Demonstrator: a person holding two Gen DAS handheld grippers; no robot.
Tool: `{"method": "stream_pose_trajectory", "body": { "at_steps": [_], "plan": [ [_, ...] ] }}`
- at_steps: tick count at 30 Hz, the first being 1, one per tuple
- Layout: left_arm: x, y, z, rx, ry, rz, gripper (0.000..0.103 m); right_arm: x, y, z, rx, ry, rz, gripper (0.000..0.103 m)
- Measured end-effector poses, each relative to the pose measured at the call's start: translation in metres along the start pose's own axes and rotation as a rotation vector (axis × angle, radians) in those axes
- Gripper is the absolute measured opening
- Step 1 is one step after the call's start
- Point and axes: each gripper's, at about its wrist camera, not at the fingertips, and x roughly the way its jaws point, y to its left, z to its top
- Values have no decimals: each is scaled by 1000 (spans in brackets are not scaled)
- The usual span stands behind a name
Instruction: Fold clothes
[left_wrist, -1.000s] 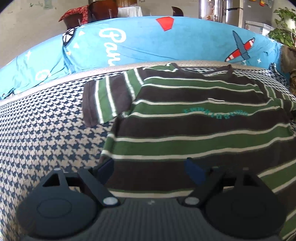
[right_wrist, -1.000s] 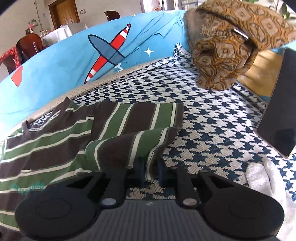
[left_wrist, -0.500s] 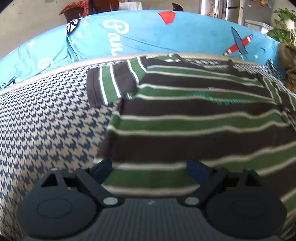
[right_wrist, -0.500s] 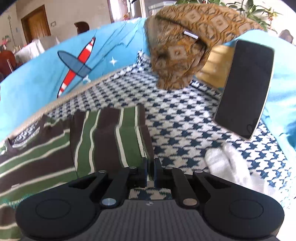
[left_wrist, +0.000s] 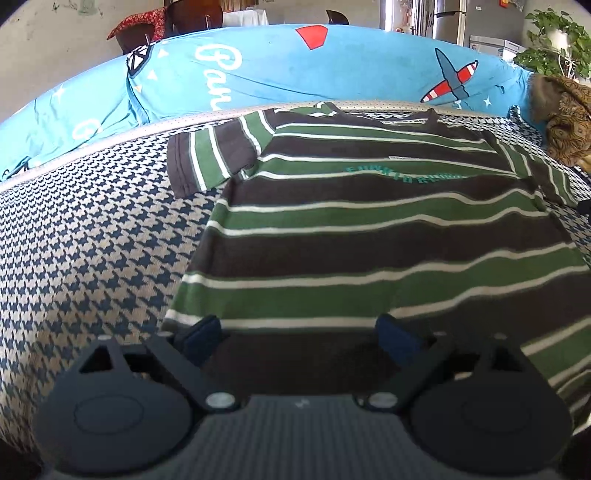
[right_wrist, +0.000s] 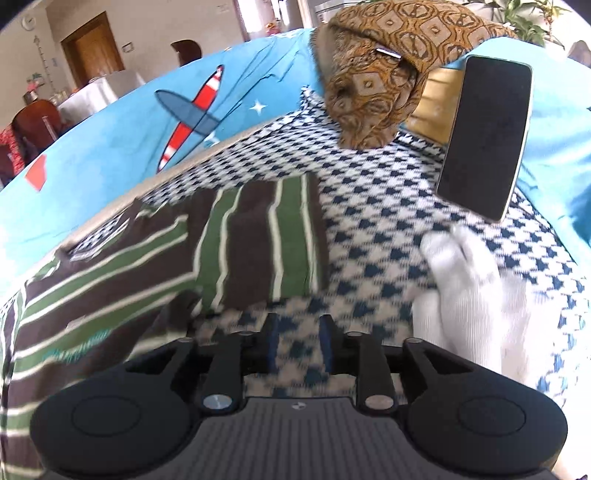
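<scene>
Shirt (left_wrist: 388, 229) striped green-brown, flat | left fingers (left_wrist: 203, 338) spread | right fingers (right_wrist: 271, 338) parted, empty

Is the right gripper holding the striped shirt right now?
No, the right gripper is open with only checked cover between its fingers, and the striped shirt lies apart from it.

You had a T-shirt (left_wrist: 388, 236) banded in dark brown and green with thin white stripes, teal lettering across its chest. Under it the cover (left_wrist: 92, 251) was a navy-and-cream houndstooth. Behind ran a sky-blue sheet (left_wrist: 295, 77) printed with a red-and-white striped plane, white script and stars. Your claw (right_wrist: 295, 341) was black with blue pads (right_wrist: 271, 341). The draped cloth (right_wrist: 380, 74) was ochre with brown diamonds, the phone (right_wrist: 484, 136) black, the glove (right_wrist: 476, 295) white.
</scene>
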Motion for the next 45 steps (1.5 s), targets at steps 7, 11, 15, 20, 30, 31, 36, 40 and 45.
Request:
{"method": "stream_pose_trajectory", "body": {
  "at_steps": [7,11,15,20,30,31,36,40,45],
  "plan": [
    [-14,-9,-16,49,1,-39,97,-25,2,-41,-25,25,75,31],
    [-22,-14,-24,69,1,-54,97,-44,3,-65,-53,29,100,34],
    [-29,-18,-32,88,3,-68,97,-62,1,-86,-54,30,126,37],
    [-35,-25,-41,125,9,-74,98,-76,-3,-105,-41,48,139,38],
    [-46,-35,-58,182,26,-105,99,-89,3,-138,-92,120,137,45],
    [-47,-36,-59,188,28,-107,99,-89,4,-141,-101,130,133,46],
    [-50,-37,-63,197,35,-123,99,-86,4,-155,-99,222,103,48],
    [-52,-35,-64,182,41,-142,99,-90,-3,-160,-70,230,29,49],
    [-58,-29,-61,144,23,-185,99,-104,-21,-156,11,131,53,49]
  ]
}}
